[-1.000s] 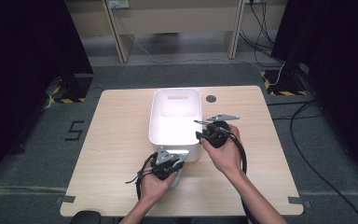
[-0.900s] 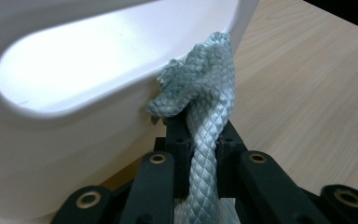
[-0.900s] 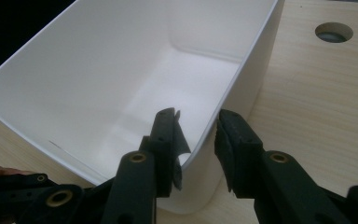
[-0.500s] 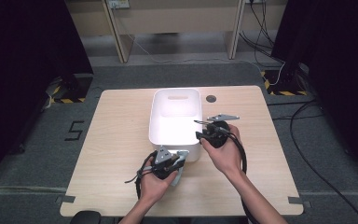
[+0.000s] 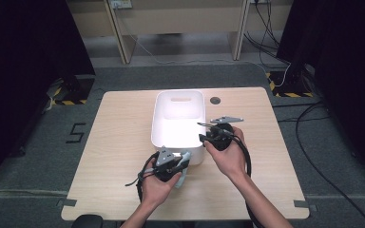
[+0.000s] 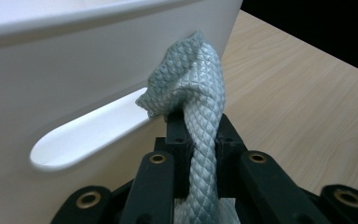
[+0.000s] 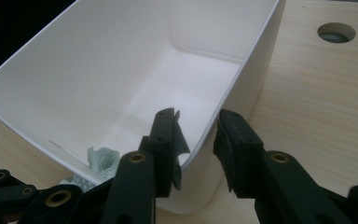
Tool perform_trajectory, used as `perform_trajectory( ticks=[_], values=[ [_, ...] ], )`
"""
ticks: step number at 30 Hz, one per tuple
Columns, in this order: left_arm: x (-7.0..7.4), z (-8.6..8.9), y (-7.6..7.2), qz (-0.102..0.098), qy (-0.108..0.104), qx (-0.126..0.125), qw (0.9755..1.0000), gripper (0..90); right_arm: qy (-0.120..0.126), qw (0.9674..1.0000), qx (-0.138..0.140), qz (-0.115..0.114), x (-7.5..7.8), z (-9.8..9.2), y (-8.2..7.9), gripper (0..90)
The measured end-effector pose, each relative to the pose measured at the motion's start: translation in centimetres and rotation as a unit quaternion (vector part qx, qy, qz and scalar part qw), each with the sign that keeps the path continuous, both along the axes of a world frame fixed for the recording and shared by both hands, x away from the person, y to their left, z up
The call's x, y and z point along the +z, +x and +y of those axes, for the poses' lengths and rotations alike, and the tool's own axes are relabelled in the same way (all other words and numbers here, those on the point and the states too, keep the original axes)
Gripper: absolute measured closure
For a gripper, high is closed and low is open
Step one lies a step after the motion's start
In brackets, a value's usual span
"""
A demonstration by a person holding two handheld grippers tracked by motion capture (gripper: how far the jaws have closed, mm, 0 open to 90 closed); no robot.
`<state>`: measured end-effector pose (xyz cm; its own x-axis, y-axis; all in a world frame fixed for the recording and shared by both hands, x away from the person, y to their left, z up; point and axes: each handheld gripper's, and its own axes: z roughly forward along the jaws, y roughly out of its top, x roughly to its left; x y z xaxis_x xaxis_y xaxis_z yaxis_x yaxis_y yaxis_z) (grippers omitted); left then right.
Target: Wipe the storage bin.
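bin: white tub mid-table, pretty much bare inside
cloth: grey-green rag at the bin's near wall, poking over the rim
left claw: clenched on the rag
right claw: released, jaws straddling the bin's right rim

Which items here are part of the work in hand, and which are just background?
In use:
- white bin
- pale green cloth, pinched in the left claw
- right claw, straddling the bin's side wall

Just there:
- wooden table
- round hole in the tabletop
- cables on the floor
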<state>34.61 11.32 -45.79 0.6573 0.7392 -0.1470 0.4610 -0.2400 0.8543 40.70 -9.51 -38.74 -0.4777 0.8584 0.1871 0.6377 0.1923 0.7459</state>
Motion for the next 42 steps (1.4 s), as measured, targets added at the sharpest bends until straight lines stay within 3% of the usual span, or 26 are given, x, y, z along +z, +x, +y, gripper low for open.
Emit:
perform_trajectory(
  ticks=[12,24,42],
  values=[
    [0.5,0.2,-0.8,-0.007,0.002,0.000,1.0000,79.9,-0.002,1.0000,-0.002,0.000,0.0,0.1,0.0,68.1],
    [2.1,0.1,-1.3,-0.027,-0.003,-0.005,0.9996,79.9,-0.005,1.0000,-0.002,-0.002,0.0,0.1,0.0,68.1],
    [2.4,-0.6,-0.2,-0.024,-0.004,-0.009,0.9997,79.8,-0.003,1.0000,-0.002,-0.002,0.0,0.1,0.0,68.0]
  ],
)
